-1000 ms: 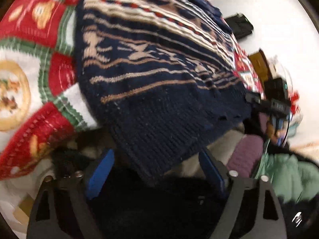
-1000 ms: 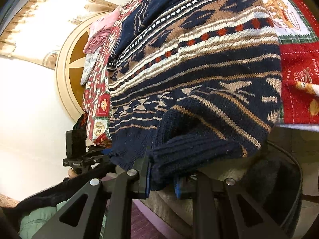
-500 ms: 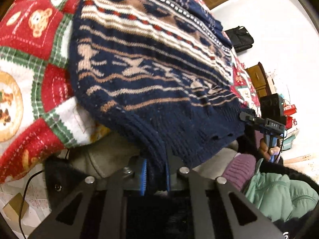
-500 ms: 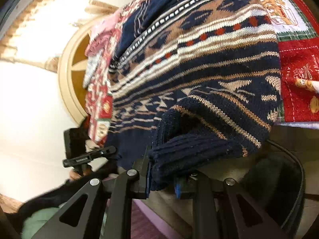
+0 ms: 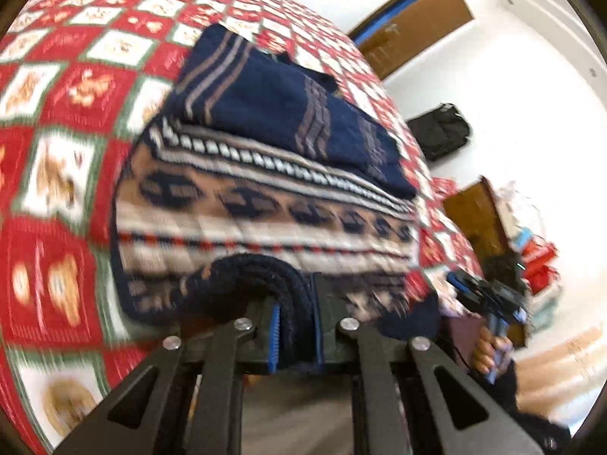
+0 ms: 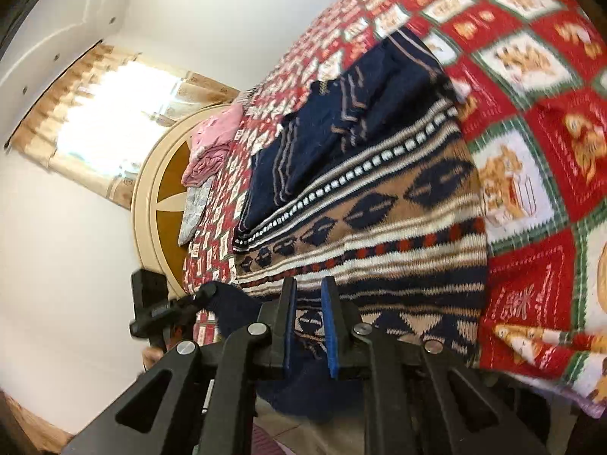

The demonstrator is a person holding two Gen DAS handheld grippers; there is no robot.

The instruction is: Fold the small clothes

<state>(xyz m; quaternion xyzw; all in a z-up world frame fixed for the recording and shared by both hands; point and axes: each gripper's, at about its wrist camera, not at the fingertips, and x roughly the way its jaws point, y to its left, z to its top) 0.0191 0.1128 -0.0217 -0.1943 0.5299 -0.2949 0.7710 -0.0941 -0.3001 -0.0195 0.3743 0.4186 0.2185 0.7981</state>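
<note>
one navy patterned sweater [image 5: 265, 204] on the bed quilt [image 5: 57, 121], two grippers, left gripper [image 5: 296, 326] fingers clenched on near hem, right gripper [image 6: 309, 326] closing on hem too, two folded clothes [image 6: 212, 151] far left

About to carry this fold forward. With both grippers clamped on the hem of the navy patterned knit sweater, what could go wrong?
1. The left gripper pinches a thick bunched roll of the navy patterned knit sweater; layers could slip out unevenly.
2. The right gripper holds only a thin edge, so the hem may come up skewed.
3. Dragging could rumple the red patchwork quilt beneath.
</note>
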